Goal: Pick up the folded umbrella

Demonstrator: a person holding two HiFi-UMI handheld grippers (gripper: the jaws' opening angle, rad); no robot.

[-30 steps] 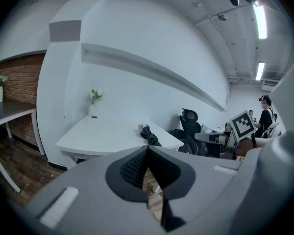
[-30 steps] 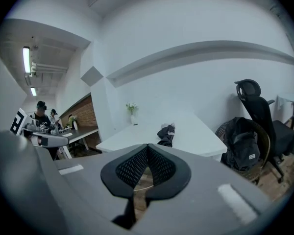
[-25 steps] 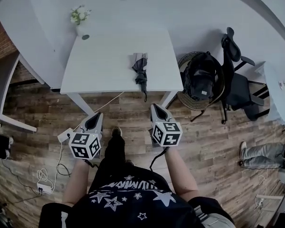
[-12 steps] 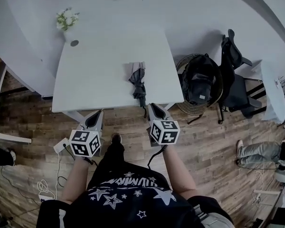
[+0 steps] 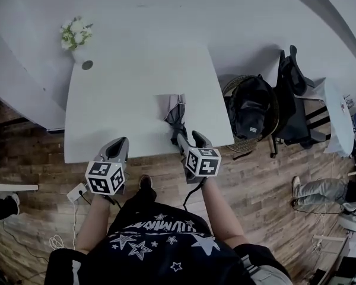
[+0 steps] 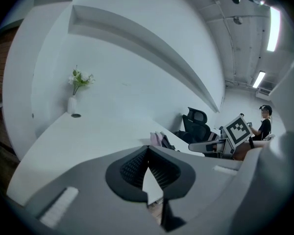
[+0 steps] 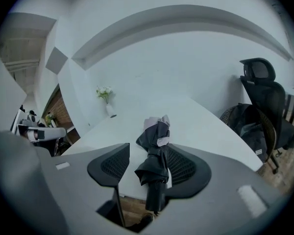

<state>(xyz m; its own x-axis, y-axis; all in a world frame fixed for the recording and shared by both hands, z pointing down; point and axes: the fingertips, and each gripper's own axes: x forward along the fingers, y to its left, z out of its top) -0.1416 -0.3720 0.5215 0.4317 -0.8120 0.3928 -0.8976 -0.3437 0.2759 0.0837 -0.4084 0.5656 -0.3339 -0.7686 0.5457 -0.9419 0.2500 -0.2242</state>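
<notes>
Umbrella (image 7: 156,153): crumpled dark fabric, cyl. handle (image 7: 156,199) (smooth white table (image 7: 201,121))

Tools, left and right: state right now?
Left tool: shut, empty.
Right tool: open, just been opening; folded umbrella between the jaws, ungripped.

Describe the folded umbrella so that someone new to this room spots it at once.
Start at the big white table. Near its front edge, toward the right, lies the folded umbrella. It is a long, dark grey bundle of fabric, unlike the small vase of flowers at the far left corner.
</notes>
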